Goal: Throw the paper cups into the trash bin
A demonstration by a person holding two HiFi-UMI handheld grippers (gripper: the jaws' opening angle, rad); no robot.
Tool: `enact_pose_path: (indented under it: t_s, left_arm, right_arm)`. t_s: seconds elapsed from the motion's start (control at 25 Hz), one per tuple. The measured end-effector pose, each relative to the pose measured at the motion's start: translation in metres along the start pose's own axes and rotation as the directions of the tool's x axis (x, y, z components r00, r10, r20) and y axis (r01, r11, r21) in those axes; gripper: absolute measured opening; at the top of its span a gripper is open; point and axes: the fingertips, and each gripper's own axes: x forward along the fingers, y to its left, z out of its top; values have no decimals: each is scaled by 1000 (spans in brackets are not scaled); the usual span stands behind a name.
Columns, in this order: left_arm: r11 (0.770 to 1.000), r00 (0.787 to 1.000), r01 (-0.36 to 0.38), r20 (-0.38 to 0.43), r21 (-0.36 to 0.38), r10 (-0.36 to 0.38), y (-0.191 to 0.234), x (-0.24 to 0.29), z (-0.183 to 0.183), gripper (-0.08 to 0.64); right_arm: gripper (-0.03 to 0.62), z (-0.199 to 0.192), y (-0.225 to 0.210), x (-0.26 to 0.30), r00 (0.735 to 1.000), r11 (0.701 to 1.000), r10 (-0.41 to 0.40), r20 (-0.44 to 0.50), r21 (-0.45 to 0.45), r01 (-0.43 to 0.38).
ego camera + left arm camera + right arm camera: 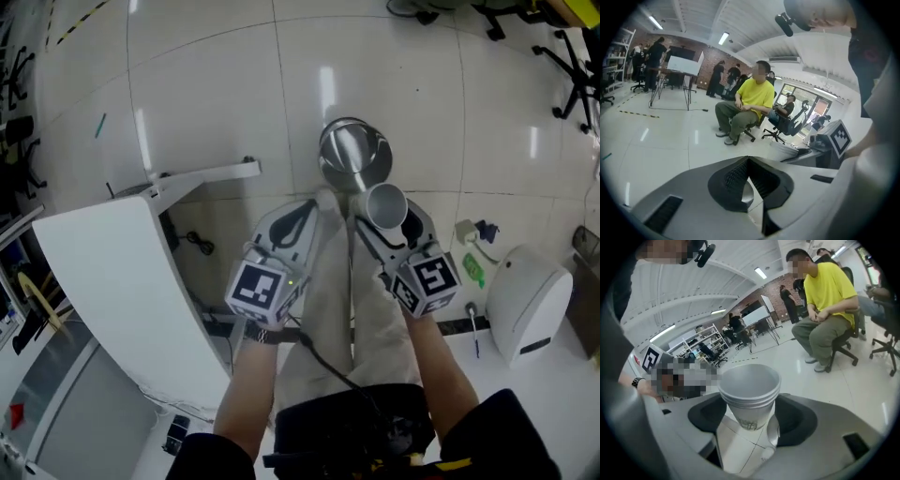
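Observation:
In the head view a round metal trash bin (353, 155) stands on the floor ahead of my legs. A stack of white paper cups (386, 206) stands upright, mouth up, just in front of the bin's near rim. My right gripper (384, 223) is shut on the stack. In the right gripper view the cups (750, 394) rise between the jaws, which clamp the lower part, and my right gripper (750, 420) holds nothing else. My left gripper (312, 206) hangs beside it to the left, jaws together and empty. The left gripper view shows that gripper (749, 161) over bare floor.
A white table (122, 281) stands close at the left with cables under it. A white rounded device (530, 300) and small items (472, 270) sit on the floor at right. Office chairs (572, 56) stand far right. A seated person in yellow (750, 105) faces the grippers.

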Motion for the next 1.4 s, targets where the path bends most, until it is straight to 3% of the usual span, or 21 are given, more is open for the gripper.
enact_pose_path:
  t_s: [0.32,0.48,0.72,0.88,1.0,1.12,1.28,1.4]
  left_arm:
    - [999,995,-17,-95,-42,13,49,44,-98,2]
    - [997,993,-22,-114,-78,13,64,49,-127,2]
    - [994,994,-21,-106,-106,10,84,77,-161,2]
    - [989,991,-20,-134,-144,0,91,93,-177,2]
    - [986,990,-16,-139,-164,-7,96,107,-189,2]
    - [983,990,-27,-139,-183,2,103,117,-197,2]
    - [978,992,-29,-129,-208,2,106,127,-203,2]
    - [971,995,-48,-97,-235,25,116,131,-204,2]
  right_arm:
    - [333,-82,-45,111,995,999,30,-97,13,-29]
    - [333,-112,-63,162,985,999,29,-169,-15,-32]
    - [333,-158,-108,215,970,999,-11,-244,48,24]
    - [333,-201,-135,237,947,998,-38,-319,43,55]
    - [333,-218,-145,253,938,998,-1,-348,56,22]
    - [333,-246,-150,274,898,997,39,-439,79,-5]
    - [333,-281,-156,300,835,1000,28,-550,24,-18]
    - [333,-307,-157,317,771,999,23,-636,-14,-42]
